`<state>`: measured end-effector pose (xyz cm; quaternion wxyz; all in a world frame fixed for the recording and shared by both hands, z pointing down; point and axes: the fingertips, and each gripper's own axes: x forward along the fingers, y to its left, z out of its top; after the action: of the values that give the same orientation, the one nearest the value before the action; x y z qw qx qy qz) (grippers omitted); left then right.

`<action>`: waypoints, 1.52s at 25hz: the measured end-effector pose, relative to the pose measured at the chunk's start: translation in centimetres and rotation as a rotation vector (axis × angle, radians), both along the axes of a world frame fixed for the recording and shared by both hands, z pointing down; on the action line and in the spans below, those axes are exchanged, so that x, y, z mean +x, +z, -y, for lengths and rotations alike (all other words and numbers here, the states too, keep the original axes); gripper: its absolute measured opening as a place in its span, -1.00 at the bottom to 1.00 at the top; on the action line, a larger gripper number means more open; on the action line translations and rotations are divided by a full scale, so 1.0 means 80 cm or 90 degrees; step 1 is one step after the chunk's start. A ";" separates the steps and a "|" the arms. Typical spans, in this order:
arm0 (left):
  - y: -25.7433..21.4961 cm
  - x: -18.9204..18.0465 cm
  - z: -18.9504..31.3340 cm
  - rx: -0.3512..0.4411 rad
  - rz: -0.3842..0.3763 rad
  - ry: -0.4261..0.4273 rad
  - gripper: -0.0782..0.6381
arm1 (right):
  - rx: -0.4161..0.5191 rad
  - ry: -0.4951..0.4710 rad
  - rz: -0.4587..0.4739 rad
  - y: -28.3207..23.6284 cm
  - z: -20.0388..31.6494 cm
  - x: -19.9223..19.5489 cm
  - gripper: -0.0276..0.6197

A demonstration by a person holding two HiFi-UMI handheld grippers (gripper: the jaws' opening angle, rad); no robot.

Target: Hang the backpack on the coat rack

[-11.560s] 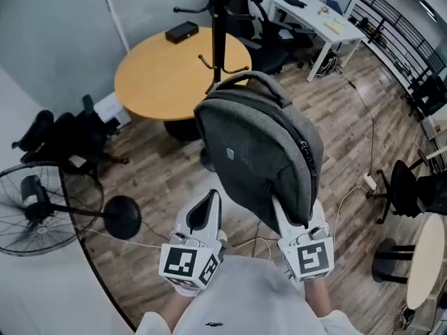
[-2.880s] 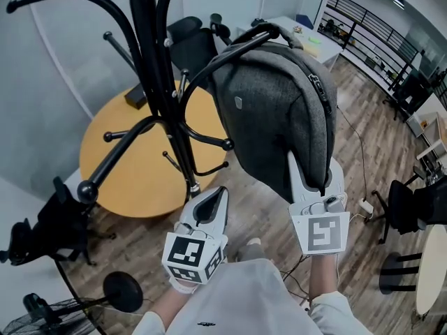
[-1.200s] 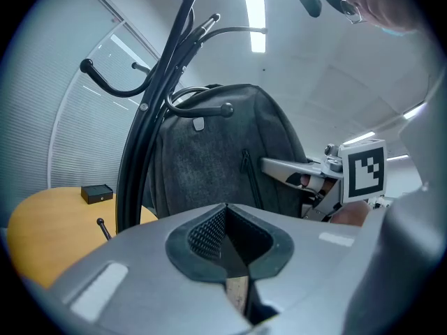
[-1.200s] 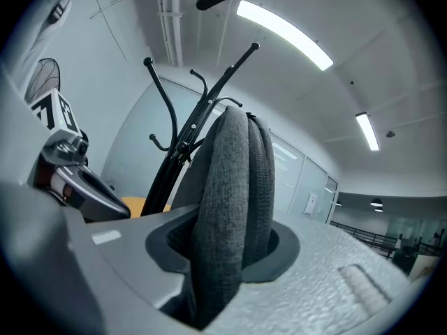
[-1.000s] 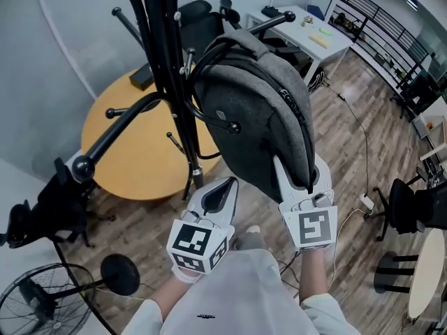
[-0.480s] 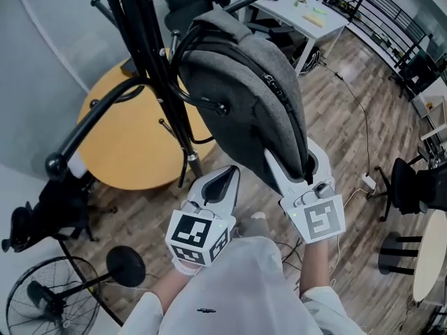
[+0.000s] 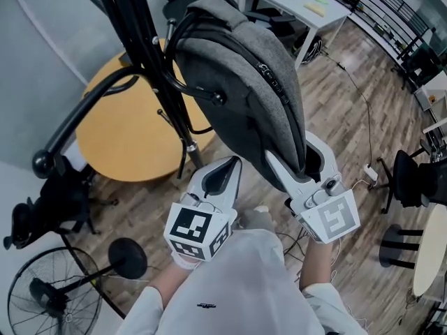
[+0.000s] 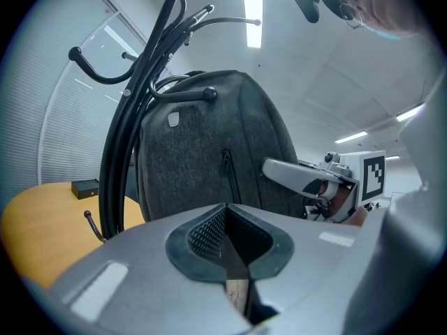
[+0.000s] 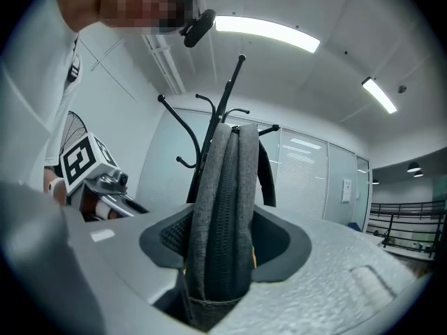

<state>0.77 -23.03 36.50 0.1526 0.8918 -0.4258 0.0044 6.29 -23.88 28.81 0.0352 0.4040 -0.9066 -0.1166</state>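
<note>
Claw-wise, the right gripper [image 7: 299, 160] has its jaws coming apart around the bottom edge of the grey backpack [image 7: 244, 82]. From the right gripper view the zippered side of the bag sits right in the gap, snug against one pad with a bit of dark daylight on the other side, so it's not really being pinched. The left gripper [image 7: 228, 170] is pressed together with nothing in it, sitting low and just to the left of the bag's bottom, not touching it.

The backpack itself is up against the black coat rack [image 7: 150, 54], upright-ish and tilted, with its top up among the rack's upper arms. One curved hook with a ball end [image 7: 218, 98] lies across the bag's front face, and dark straps run from the bag's top toward the pole. Can't really tell from any of these angles which hook the top handle is on, or whether it's fully seated.

Behind the rack there's a round yellow table [image 7: 119, 135] with a small dark box [image 8: 87, 187] on it. A standing fan [image 7: 42, 299] is on the wood floor [image 7: 349, 110] at lower left, and a white desk [image 7: 307, 9] sits further back on the right. The person's white sleeves show at the bottom of the head view, one behind each marker cube
</note>
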 end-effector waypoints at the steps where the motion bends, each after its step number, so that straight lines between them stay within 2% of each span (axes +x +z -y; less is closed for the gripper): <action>1: 0.000 0.000 0.001 0.000 0.000 0.000 -0.73 | -0.006 -0.003 -0.005 0.004 -0.001 0.002 -0.28; 9: 0.001 -0.004 0.006 -0.001 -0.004 0.001 -0.73 | -0.024 -0.018 0.004 -0.002 -0.018 0.002 -0.27; 18: -0.003 -0.005 0.006 0.007 -0.015 0.010 -0.73 | -0.041 0.013 -0.004 0.003 -0.036 0.028 -0.27; 25: -0.002 -0.007 0.009 0.008 -0.019 0.013 -0.73 | -0.047 0.028 0.035 -0.004 -0.045 0.047 -0.27; 33: -0.002 -0.003 0.010 0.007 -0.017 0.019 -0.73 | -0.048 -0.009 0.120 -0.027 -0.066 0.059 -0.28; 38: -0.002 -0.001 0.009 0.008 -0.017 0.018 -0.73 | -0.053 0.015 0.114 -0.018 -0.063 0.067 -0.30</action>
<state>0.67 -23.73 36.31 0.1522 0.8989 -0.4109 -0.0079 11.61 -18.87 27.35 -0.0281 0.4215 -0.9054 -0.0420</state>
